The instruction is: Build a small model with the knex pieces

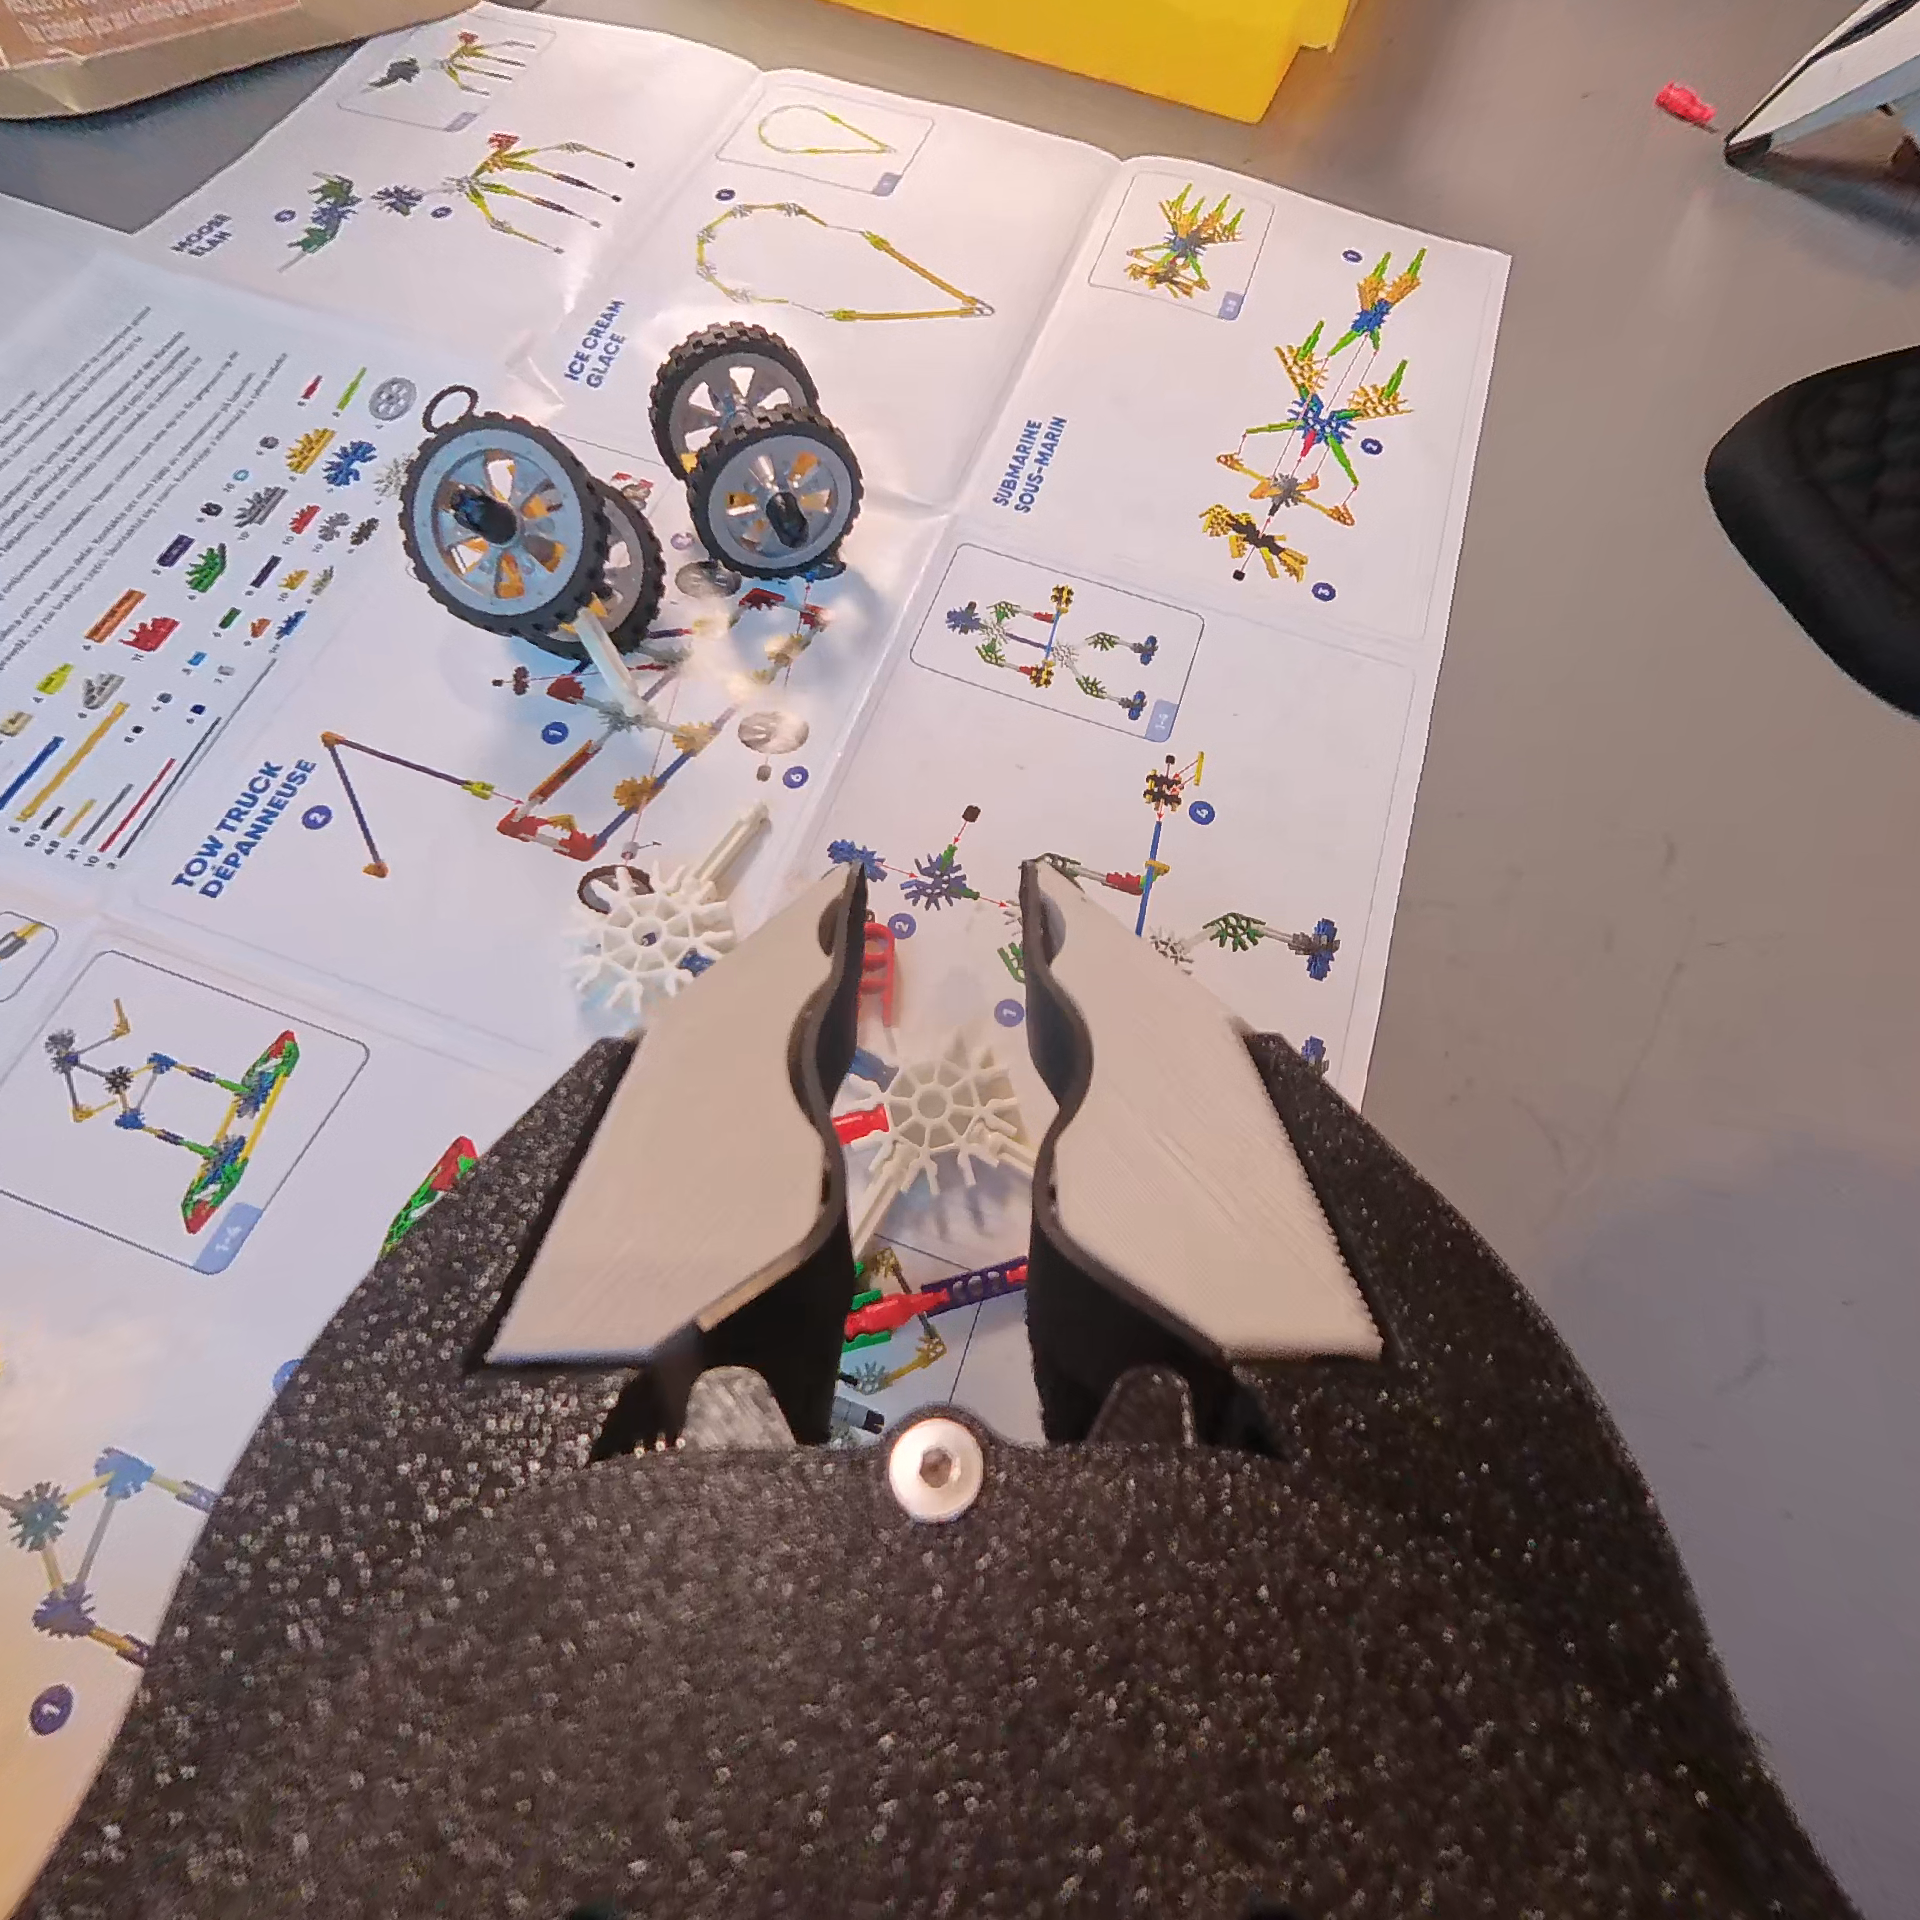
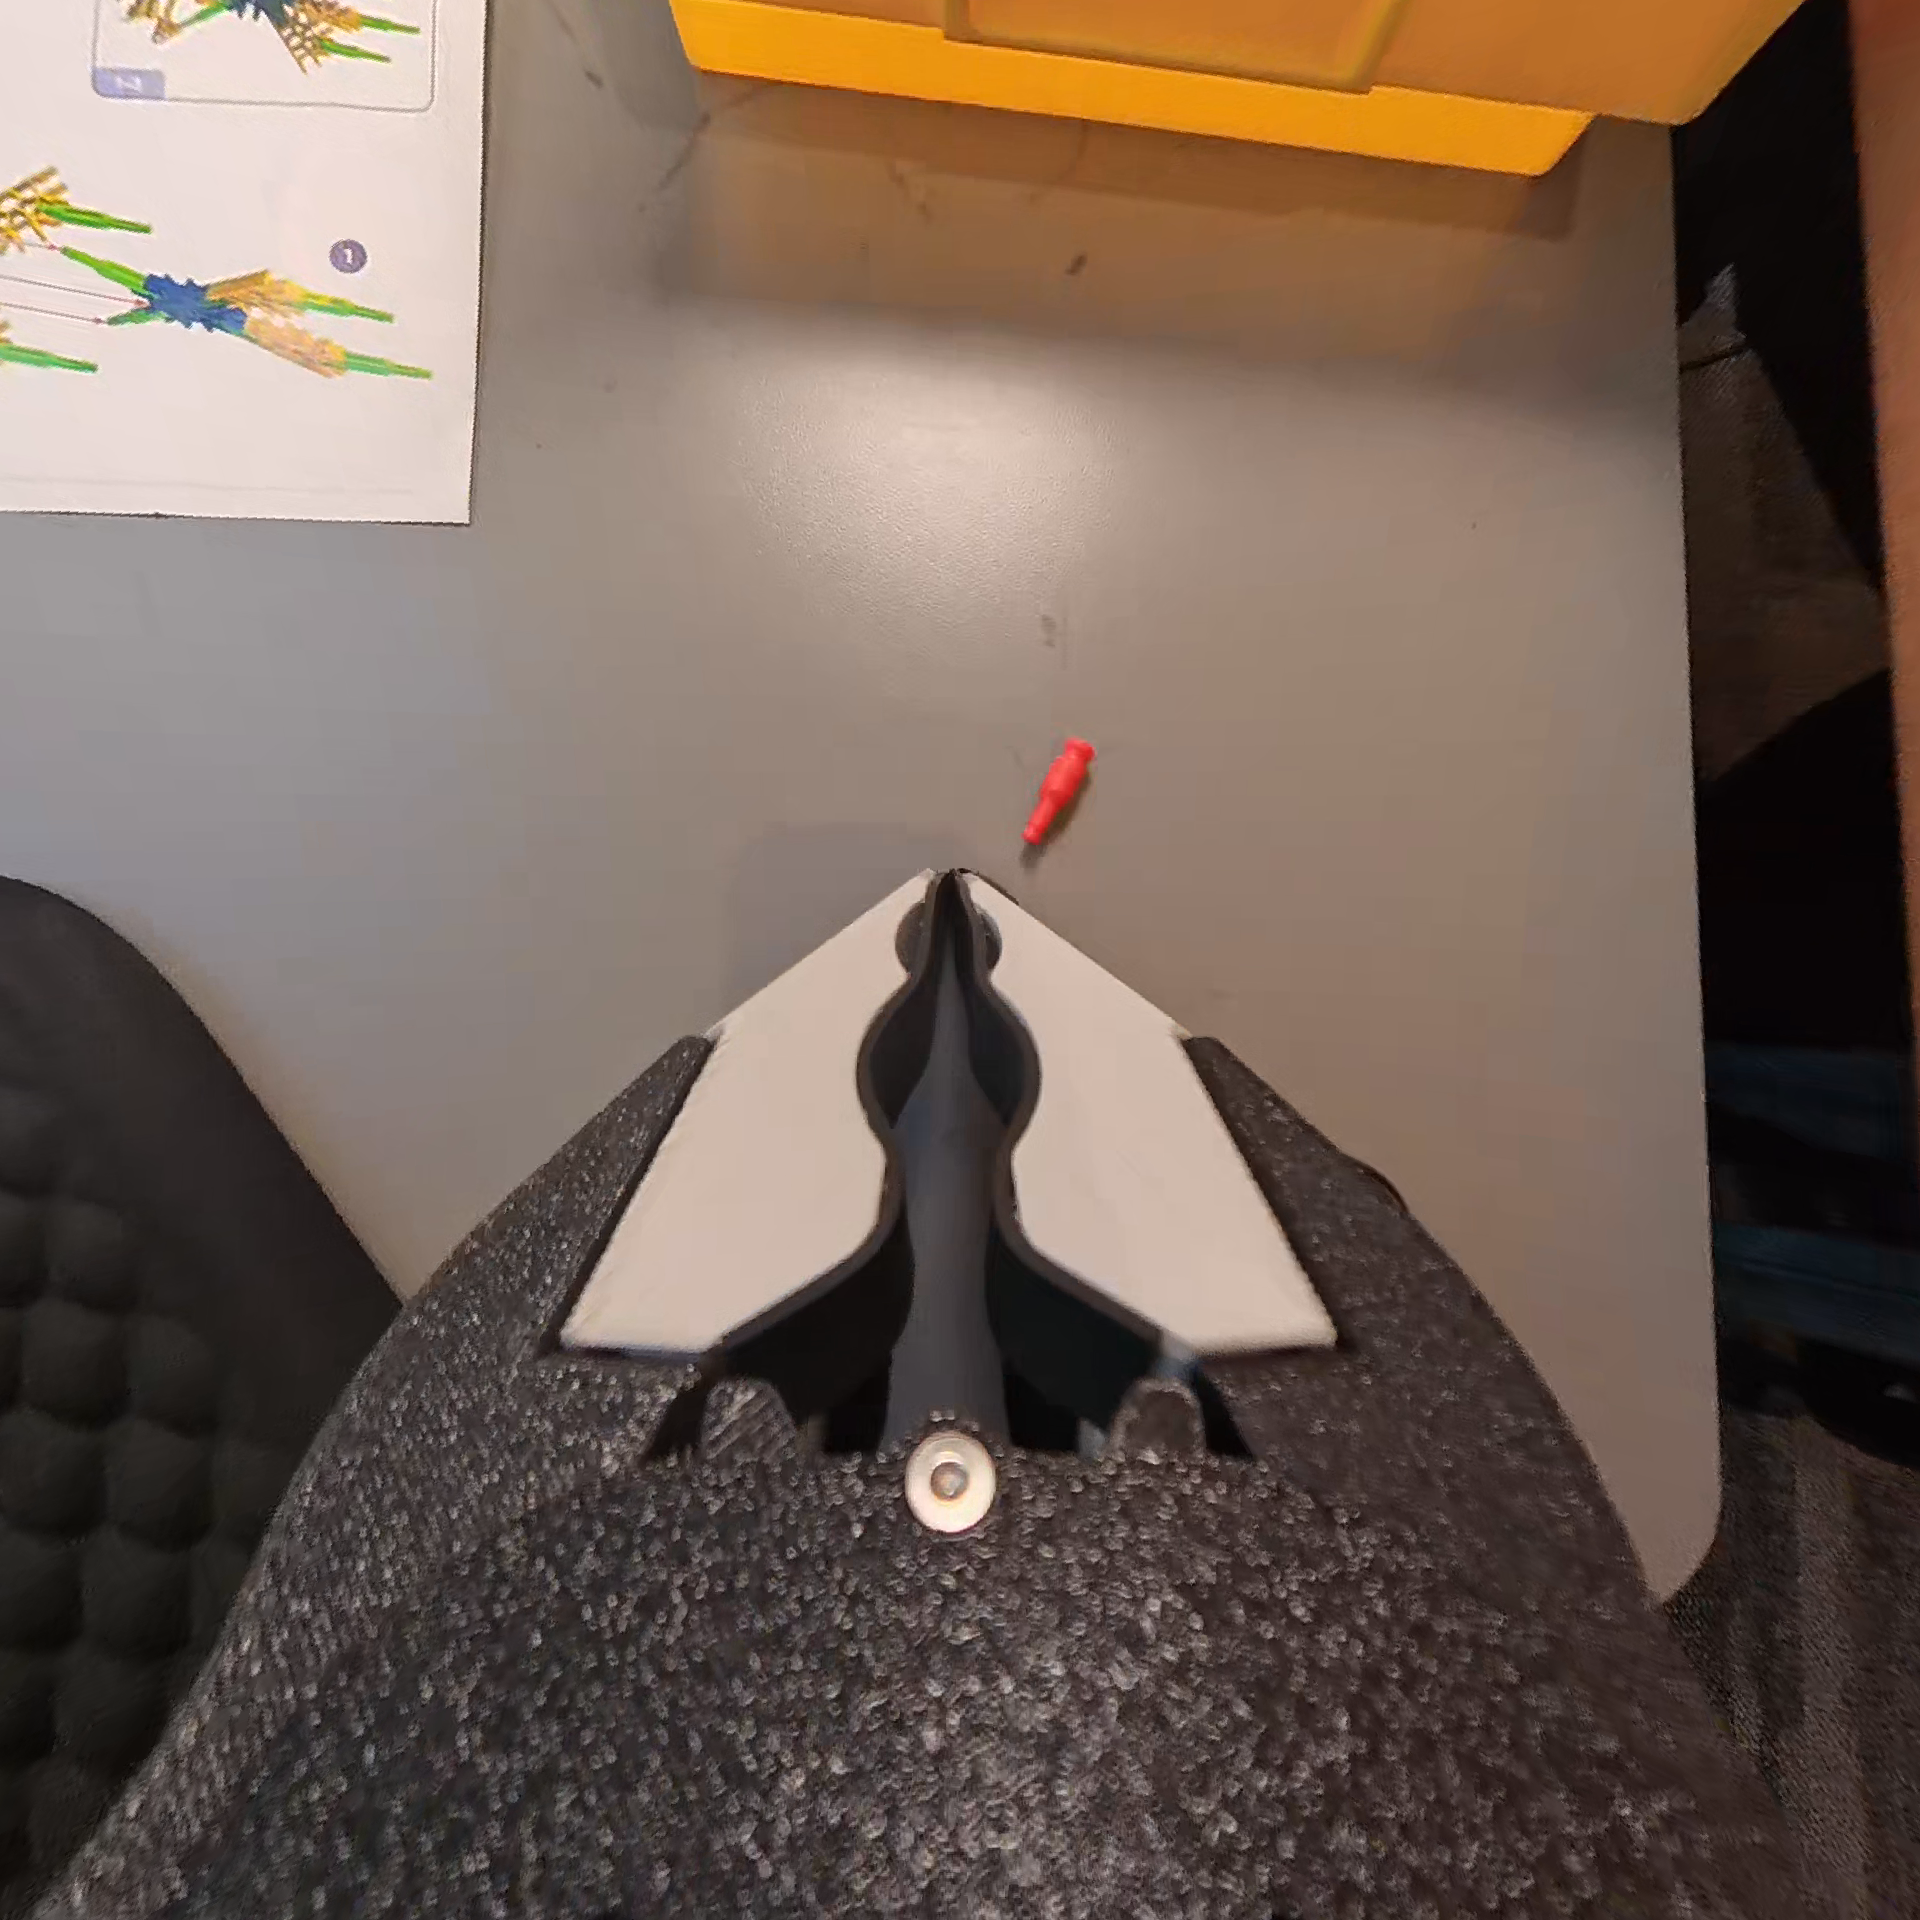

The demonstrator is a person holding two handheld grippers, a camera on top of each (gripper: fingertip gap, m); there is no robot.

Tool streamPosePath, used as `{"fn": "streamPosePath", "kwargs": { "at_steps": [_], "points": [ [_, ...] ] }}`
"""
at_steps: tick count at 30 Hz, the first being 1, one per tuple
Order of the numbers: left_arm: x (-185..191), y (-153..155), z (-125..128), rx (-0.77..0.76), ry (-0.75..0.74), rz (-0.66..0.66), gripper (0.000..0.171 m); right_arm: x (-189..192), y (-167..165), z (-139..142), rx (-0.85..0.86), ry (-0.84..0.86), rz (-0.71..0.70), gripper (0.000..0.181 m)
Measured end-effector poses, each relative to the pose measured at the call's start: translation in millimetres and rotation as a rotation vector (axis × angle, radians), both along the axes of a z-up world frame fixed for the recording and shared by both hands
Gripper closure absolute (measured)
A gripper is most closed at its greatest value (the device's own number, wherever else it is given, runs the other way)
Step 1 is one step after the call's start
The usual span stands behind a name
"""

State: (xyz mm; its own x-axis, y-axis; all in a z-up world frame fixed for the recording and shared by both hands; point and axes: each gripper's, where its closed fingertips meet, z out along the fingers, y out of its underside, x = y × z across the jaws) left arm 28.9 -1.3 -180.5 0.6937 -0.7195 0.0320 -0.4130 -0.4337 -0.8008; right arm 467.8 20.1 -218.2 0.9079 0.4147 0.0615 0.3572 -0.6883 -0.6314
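Note:
My left gripper [image 1: 940, 883] is open and hovers over a white snowflake connector [image 1: 940, 1117] with a red piece [image 1: 862, 1124] at its side, lying on a large printed instruction sheet [image 1: 1143, 436]. A second white snowflake connector [image 1: 649, 935] lies left of the fingers. Two wheel pairs, one [image 1: 520, 530] and another [image 1: 764, 457], stand farther ahead on rods. My right gripper [image 2: 948, 878] is shut and empty over the grey table [image 2: 727, 644]. A small red rod [image 2: 1058, 790] lies just beyond its tips, to the right, apart from it.
A yellow bin [image 2: 1143, 73] stands at the far edge; it also shows in the left wrist view [image 1: 1122, 42]. A black padded object [image 2: 125, 1247] lies left of my right gripper. The table's right edge [image 2: 1694, 935] is close. A cardboard box corner [image 1: 125, 42] sits far left. About 45 cm separates my left fingertips from my right.

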Motion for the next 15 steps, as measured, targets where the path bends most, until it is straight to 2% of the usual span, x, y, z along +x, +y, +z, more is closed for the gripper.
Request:
{"fn": "streamPosePath", "kwargs": {
  "at_steps": [3,5,6,8,10,11,15],
  "points": [
    [-1,1,2,0.005,-0.001,0.001,0.144,2,5,4,0.020,-0.002,0.005,0.181],
    [-3,1,3,0.007,-0.004,0.005,0.144,4,13,18,0.083,0.000,-0.004,0.181],
    [-4,1,3,0.006,-0.006,0.007,0.144,5,17,23,0.093,0.007,-0.012,0.166],
    [-6,2,2,0.002,-0.008,0.011,0.144,10,20,21,0.046,0.012,-0.037,0.151],
    [-7,2,2,0.001,-0.008,0.011,0.144,20,16,0,-0.075,-0.005,-0.079,0.158],
    [-7,1,2,0.002,-0.008,0.010,0.144,18,19,3,-0.061,0.046,-0.085,0.178],
    [-6,1,5,0.010,-0.008,0.007,0.144,16,20,2,-0.051,0.027,-0.050,0.178]
  ]
}}
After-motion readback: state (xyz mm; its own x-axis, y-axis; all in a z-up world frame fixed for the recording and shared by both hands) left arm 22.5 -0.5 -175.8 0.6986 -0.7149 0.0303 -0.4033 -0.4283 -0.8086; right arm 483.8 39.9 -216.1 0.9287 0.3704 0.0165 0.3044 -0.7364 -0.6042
